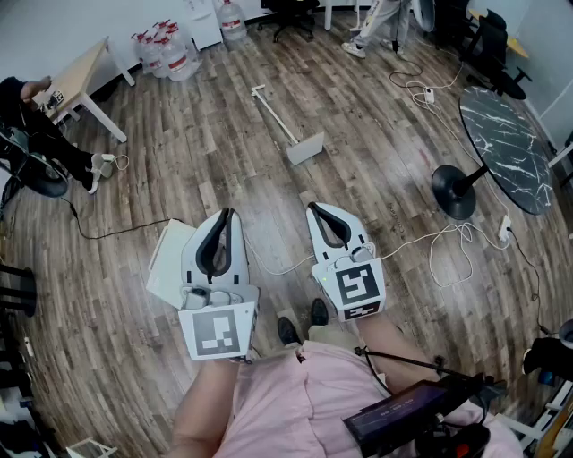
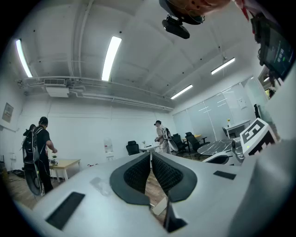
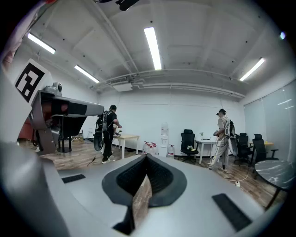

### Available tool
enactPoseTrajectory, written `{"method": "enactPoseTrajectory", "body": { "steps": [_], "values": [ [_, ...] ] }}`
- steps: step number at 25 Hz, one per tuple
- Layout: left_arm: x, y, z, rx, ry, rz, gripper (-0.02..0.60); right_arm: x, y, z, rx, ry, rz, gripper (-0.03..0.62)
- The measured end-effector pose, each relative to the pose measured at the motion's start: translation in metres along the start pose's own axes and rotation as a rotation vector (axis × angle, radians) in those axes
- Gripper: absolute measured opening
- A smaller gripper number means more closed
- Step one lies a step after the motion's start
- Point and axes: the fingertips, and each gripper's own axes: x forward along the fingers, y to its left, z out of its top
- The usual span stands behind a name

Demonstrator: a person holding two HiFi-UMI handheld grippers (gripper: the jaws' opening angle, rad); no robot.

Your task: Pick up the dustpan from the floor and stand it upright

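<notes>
Dustpan (image 1: 305, 148) lying flat on floor (image 1: 206, 152), well ahead of both grippers, left gripper (image 1: 227, 213) jaws together, empty, right gripper (image 1: 313, 207) jaws together, empty.

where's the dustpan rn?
Head view, centre: the dustpan lies on the wood floor beyond the right gripper, handle angled up-left toward the water jugs.

White panel (image 1: 166, 259) partly hidden under left gripper (image 1: 227, 213); person (image 1: 380, 27) cut off at top edge.

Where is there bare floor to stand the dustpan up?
Bare floor lies left of the dustpan, toward the desk, and between it and the left gripper and right gripper. The right is crowded: cables, black stand, marble table.
</notes>
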Motion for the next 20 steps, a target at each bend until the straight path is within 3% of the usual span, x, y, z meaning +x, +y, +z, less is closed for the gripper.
{"method": "enactPoseTrajectory", "body": {
  "steps": [13,15,20],
  "values": [
    [0.054,-0.033,-0.01,0.029,0.023,0.05,0.023,0.021,-0.071,-0.016,0.004,-0.012,0.062,0.011],
    [0.065,-0.032,-0.012,0.025,0.034,0.061,0.023,0.031,-0.081,-0.018,0.013,-0.002,0.079,0.195],
    [0.092,-0.03,-0.02,0.029,0.04,0.067,0.023,0.057,-0.109,-0.018,0.003,-0.002,0.058,0.212]
  ]
}}
